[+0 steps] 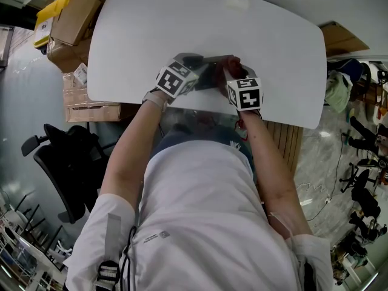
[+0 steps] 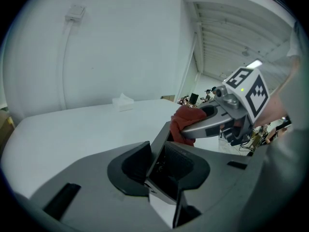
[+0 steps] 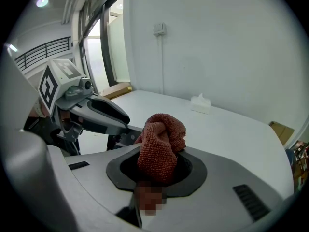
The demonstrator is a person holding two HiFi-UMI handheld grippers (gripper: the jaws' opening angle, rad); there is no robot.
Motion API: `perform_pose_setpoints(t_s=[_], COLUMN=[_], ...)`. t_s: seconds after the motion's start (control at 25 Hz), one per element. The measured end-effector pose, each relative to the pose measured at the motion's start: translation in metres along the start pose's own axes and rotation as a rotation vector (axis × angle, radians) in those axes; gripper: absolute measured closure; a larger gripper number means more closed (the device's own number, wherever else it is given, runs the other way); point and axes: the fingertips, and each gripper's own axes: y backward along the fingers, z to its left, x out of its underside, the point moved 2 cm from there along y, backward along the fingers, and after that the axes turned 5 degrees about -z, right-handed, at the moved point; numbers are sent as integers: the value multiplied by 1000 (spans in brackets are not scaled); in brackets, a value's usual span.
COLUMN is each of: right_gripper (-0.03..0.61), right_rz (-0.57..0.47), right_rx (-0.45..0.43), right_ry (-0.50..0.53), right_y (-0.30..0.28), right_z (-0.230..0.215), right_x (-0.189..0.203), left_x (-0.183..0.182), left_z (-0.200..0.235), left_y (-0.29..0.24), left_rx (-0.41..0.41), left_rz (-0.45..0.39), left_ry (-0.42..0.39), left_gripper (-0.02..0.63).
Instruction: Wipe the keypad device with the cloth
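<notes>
The keypad device (image 1: pixel 209 73) is a dark flat slab held up over the near edge of the white table (image 1: pixel 151 29). My left gripper (image 1: pixel 189 70) is shut on it. In the left gripper view the device (image 2: pixel 169 166) stands edge-on between the jaws of the left gripper (image 2: pixel 161 161). The red-brown cloth (image 3: pixel 160 144) is bunched up, and my right gripper (image 3: pixel 157 167) is shut on it. In the left gripper view the cloth (image 2: pixel 186 122) touches the device's far end. The right gripper (image 1: pixel 235 73) sits just right of the device. The keypad face is hidden.
A small white tissue box (image 2: pixel 123 102) rests at the table's far side. Cardboard boxes (image 1: pixel 73 23) are stacked left of the table, with a black office chair (image 1: pixel 66 162) on the floor nearby. A wall socket (image 3: pixel 160 29) and its cable hang behind the table.
</notes>
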Motion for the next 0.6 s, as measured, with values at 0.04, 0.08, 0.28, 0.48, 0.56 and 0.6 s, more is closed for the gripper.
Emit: perform_pose_setpoints(t_s=[0.04, 0.08, 0.28, 0.48, 0.56, 0.6], right_gripper=[485, 485, 485, 485, 485, 485], right_rz=[1, 2, 17, 49, 64, 75], right_rx=[-1, -2, -7, -17, -21, -25], right_ry=[-1, -2, -25, -27, -21, -19], right_y=[0, 0, 1, 1, 0, 0], right_z=[0, 1, 4, 10, 11, 13], right_x=[0, 1, 15, 33, 40, 45], left_x=[0, 0, -1, 0, -1, -1], left_z=[0, 0, 0, 1, 0, 0], left_y=[0, 0, 0, 1, 0, 0], left_rx=[0, 0, -2, -1, 0, 0], left_rz=[-1, -2, -7, -4, -8, -9], left_ry=[1, 2, 3, 2, 4, 5], left_gripper=[512, 512, 512, 512, 512, 512])
